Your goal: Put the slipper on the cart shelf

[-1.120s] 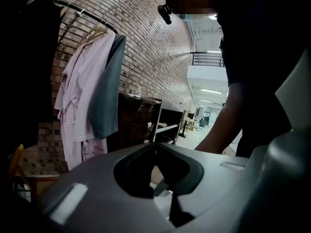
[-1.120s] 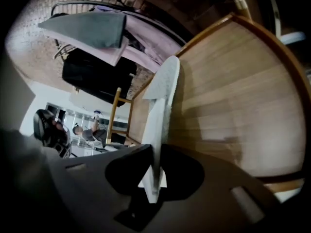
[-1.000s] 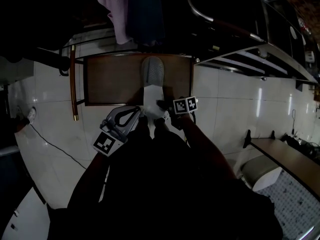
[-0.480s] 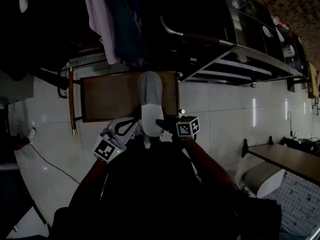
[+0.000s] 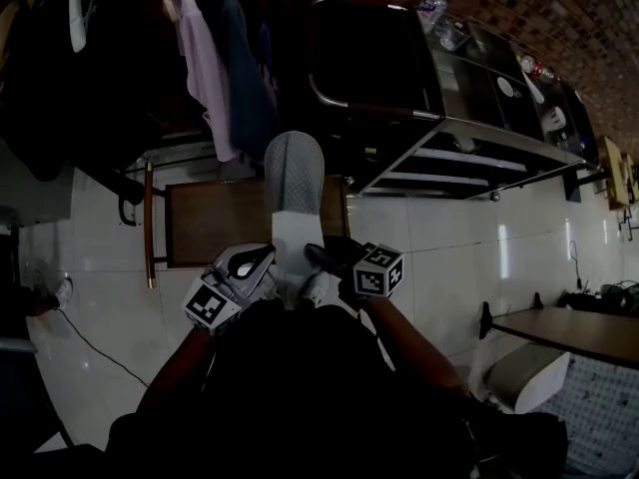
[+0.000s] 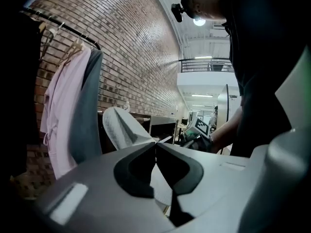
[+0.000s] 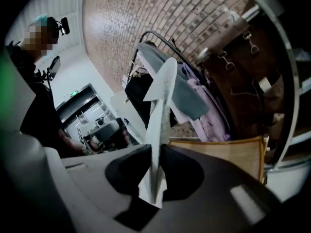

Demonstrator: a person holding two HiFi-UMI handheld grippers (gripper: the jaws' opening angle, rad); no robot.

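A grey-and-white slipper [image 5: 295,183] is held up off the floor, its toe pointing away from me toward the metal cart [image 5: 469,133]. My left gripper [image 5: 265,269] is shut on the left edge of its heel end, and my right gripper [image 5: 318,259] is shut on the right edge. In the left gripper view the slipper [image 6: 121,127] rises beyond the closed jaw tips of the left gripper [image 6: 156,144]. In the right gripper view the slipper [image 7: 163,96] shows edge-on, pinched by the right gripper [image 7: 158,152]. The cart's slatted lower shelf [image 5: 449,163] lies to the slipper's right.
A brown wooden board [image 5: 215,223] lies on the white tiled floor under the slipper. Pink and dark clothes [image 5: 205,68] hang on a rack at the far left. A water bottle [image 5: 429,6] stands on the cart top. A low bench [image 5: 569,332] is at the right.
Both grippers have lifted the slipper and carried it forward. Its toe has passed from over the wooden board to beyond the board's far edge, near the cart.
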